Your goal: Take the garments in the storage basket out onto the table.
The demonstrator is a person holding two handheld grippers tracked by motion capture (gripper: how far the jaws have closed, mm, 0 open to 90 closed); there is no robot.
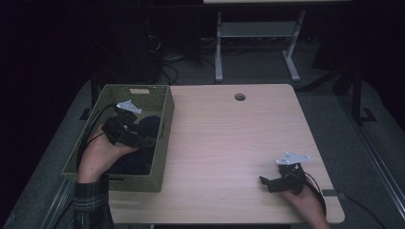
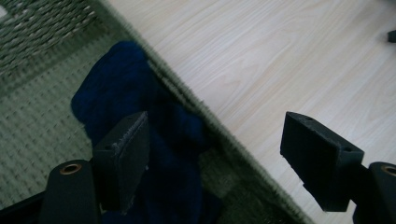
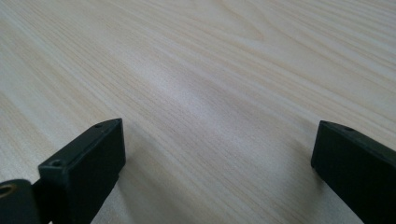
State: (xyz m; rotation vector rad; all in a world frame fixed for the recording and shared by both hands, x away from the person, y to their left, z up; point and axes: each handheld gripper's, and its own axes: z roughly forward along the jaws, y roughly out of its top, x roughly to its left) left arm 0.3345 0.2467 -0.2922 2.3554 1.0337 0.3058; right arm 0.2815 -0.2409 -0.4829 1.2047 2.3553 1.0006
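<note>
Spanning the scene, the light wood-grain table (image 1: pixel 229 143) carries a green woven rectangular basket (image 1: pixel 162 157) at its left edge, taken here as the landmark. Inside the basket, against the wall nearest the table's open surface, a dark blue soft cloth (image 2: pixel 140 93) is bunched. Above the basket's interior the left hand-held gripper (image 2: pixel 229 154) is held with its jaws spread wide and nothing pinched: one jaw is seen over the cloth, the other beyond the basket's rim over bare wood. Well apart from the basket, near the table's opposite front corner, the right hand-held gripper (image 3: pixel 219 163) is rested low over the wood, jaws likewise spread and empty.

A risk is judged from this straddle: if the left jaws were lowered as they stand, the basket wall could be caught between them with the cloth, so the basket might be dragged or tipped. A shallow pinch could also let the loose cloth slip free.
</note>
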